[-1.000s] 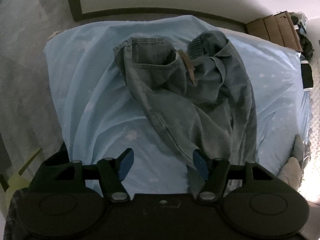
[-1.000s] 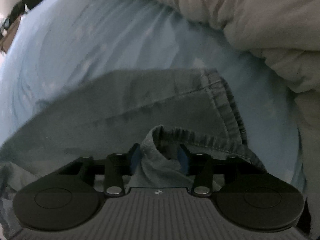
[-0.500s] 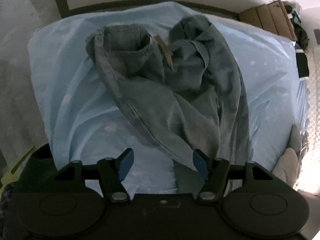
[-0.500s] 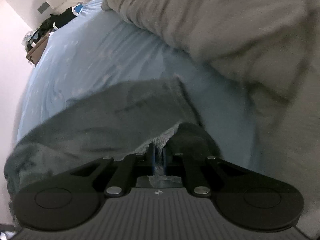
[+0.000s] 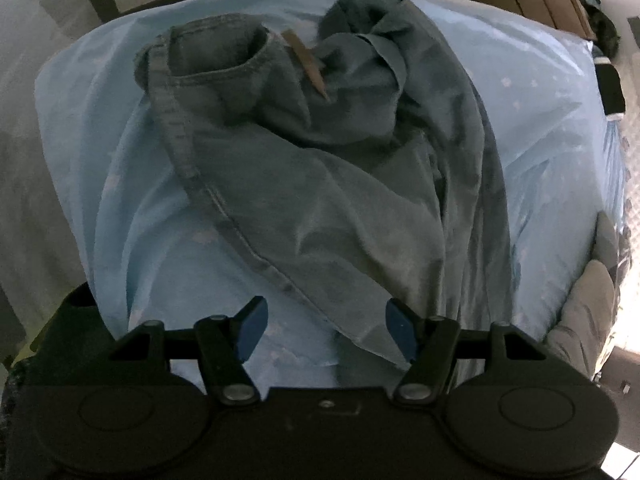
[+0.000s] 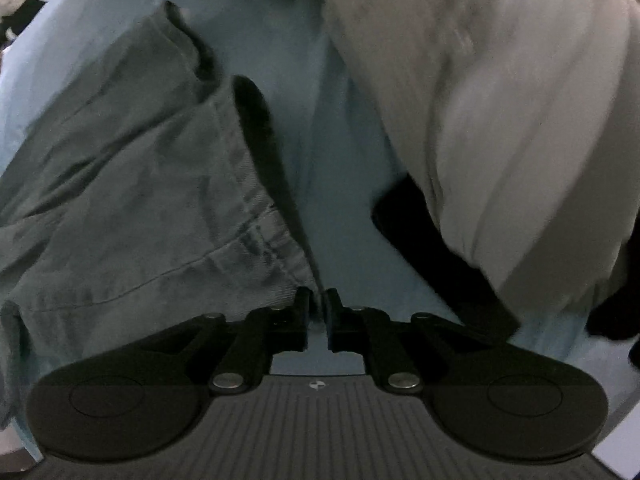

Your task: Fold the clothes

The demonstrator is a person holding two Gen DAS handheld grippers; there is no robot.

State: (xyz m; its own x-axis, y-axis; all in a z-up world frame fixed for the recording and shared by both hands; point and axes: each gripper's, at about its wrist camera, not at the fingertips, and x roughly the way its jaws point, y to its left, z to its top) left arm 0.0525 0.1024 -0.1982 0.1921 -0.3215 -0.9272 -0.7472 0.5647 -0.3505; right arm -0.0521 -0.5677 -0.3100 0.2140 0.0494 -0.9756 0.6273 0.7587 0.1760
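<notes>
No words or numbers can be read; the brown patch [image 5: 307, 60] on the jeans [image 5: 320, 184] is too blurry.

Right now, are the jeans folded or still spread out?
Not folded: the jeans lie crumpled on the blue sheet, waistband gaping open, legs bunched together, no neat crease.

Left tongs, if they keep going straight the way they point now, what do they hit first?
Most likely the jeans: the open left tongs point at the denim leg and its side seam, which lie on the light blue bedsheet straight ahead. How far off the cloth is cannot be judged from this view.
</notes>
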